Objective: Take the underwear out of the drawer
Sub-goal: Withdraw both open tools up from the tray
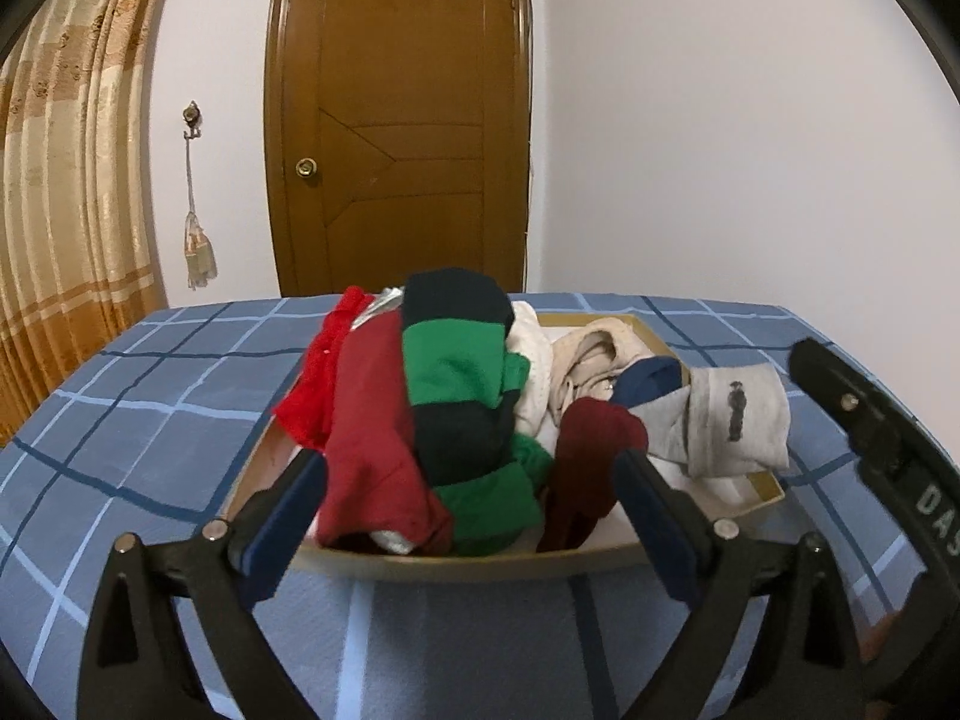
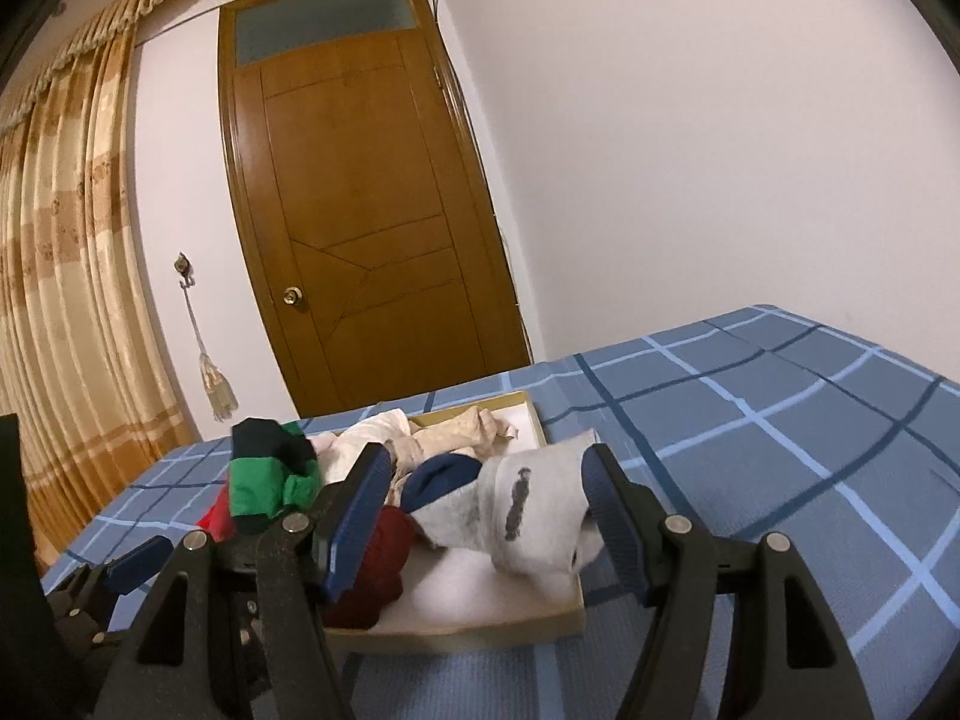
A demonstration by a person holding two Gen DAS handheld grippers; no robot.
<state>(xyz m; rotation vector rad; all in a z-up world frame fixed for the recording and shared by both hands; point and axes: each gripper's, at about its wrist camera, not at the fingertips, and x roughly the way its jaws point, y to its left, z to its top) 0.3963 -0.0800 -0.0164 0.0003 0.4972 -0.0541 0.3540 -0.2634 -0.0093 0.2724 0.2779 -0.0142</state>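
Note:
A shallow tan drawer box sits on the blue plaid bed, heaped with clothes. In the left wrist view I see a red garment, a green and navy striped piece, a maroon piece, beige cloth and a grey garment with a dark print. My left gripper is open, its fingers on either side of the red and striped pile at the box's near edge. My right gripper is open, its fingers on either side of the grey printed garment at the box's right side.
The blue plaid bed cover stretches all around the box. Behind the bed stand a wooden door, a white wall and tan curtains on the left. A tassel hangs from a wall hook.

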